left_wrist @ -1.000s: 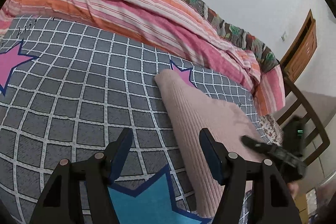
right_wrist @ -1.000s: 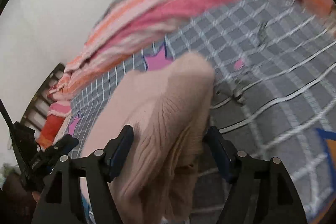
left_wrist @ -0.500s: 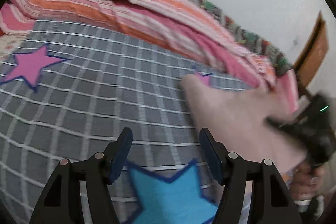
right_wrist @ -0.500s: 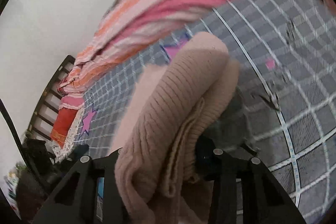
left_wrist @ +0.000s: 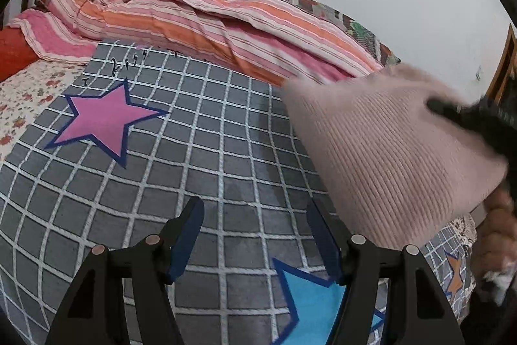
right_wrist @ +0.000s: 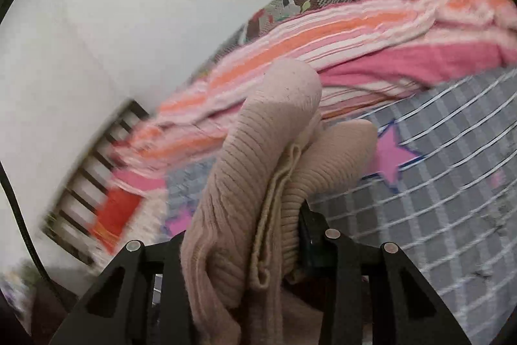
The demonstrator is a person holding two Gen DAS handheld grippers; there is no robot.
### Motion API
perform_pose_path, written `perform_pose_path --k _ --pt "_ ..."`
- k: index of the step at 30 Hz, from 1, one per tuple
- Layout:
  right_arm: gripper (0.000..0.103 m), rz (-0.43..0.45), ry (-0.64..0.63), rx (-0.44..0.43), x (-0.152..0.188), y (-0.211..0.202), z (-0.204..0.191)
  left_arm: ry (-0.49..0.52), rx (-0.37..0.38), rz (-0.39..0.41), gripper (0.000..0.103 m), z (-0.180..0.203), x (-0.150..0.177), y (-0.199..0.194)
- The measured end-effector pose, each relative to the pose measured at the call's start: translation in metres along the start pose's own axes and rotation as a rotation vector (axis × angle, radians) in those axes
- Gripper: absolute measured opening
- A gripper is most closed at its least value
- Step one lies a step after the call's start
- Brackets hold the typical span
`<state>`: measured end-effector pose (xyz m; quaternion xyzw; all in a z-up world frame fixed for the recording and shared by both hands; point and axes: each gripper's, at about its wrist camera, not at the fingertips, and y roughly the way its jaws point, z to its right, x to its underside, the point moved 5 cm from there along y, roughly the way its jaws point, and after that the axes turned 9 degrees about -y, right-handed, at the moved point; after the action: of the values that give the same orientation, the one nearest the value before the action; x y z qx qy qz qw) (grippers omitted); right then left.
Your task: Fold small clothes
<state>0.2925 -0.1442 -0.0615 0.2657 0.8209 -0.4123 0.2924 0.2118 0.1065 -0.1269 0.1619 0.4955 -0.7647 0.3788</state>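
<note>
A folded pale pink ribbed knit garment [right_wrist: 258, 170] bulges up between the jaws of my right gripper [right_wrist: 242, 241], which is shut on it. In the left wrist view the same garment [left_wrist: 381, 151] hangs lifted above the grey checked blanket [left_wrist: 200, 151] at the right, with the right gripper [left_wrist: 465, 115] clamped on its upper right edge. My left gripper [left_wrist: 255, 238] stands open low over the blanket, nothing between its fingers, to the left of and below the garment.
A striped pink and orange quilt [left_wrist: 206, 21] is heaped along the far side by the white wall. A pink star [left_wrist: 103, 118] and a blue star [left_wrist: 310, 296] mark the blanket. A dark slatted headboard [right_wrist: 97, 173] and a red pillow [left_wrist: 13, 54] lie at one end. A hand [left_wrist: 497, 231] shows at right.
My right gripper closed on the pink garment and lifted it off the blanket. The left gripper stayed open and swung left, bringing the pink star and headboard end into view.
</note>
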Motion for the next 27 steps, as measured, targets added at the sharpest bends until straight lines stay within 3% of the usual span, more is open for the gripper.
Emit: perform_pose_path --k 2,5,7,10,14,17,21,22,24,27 --pt "0.039 -0.020 0.015 0.014 0.015 0.012 0.023 0.011 -0.013 -0.001 0.064 0.000 0.001 0.005" --pt "0.043 -0.152 0.009 0.151 0.053 0.034 0.078 0.049 -0.010 -0.027 0.064 0.004 0.011 0.015" --pt "0.043 -0.186 0.013 0.230 0.067 0.035 0.103 0.084 0.014 -0.060 0.064 0.012 0.023 0.022" --pt "0.044 -0.160 -0.024 0.177 0.072 0.016 0.110 0.136 0.074 -0.119 0.064 0.025 0.045 0.026" --pt "0.045 -0.126 -0.140 0.182 0.074 -0.010 0.100 0.230 0.176 -0.168 0.064 0.048 0.072 0.018" --pt "0.044 -0.115 -0.174 0.172 0.076 -0.018 0.096 0.313 0.124 -0.203 0.064 0.067 0.087 0.030" --pt "0.042 -0.116 -0.205 0.150 0.077 -0.013 0.088 0.377 0.109 -0.204 0.051 0.092 0.097 0.047" --pt "0.039 -0.122 -0.208 0.159 0.077 -0.008 0.088 0.389 0.093 -0.179 0.047 0.097 0.097 0.048" --pt "0.017 -0.121 -0.208 0.169 0.074 -0.001 0.090 0.399 0.061 -0.122 0.026 0.099 0.090 0.044" --pt "0.014 -0.033 -0.227 0.097 0.065 -0.014 0.084 0.298 0.132 -0.068 0.022 0.083 0.070 0.027"
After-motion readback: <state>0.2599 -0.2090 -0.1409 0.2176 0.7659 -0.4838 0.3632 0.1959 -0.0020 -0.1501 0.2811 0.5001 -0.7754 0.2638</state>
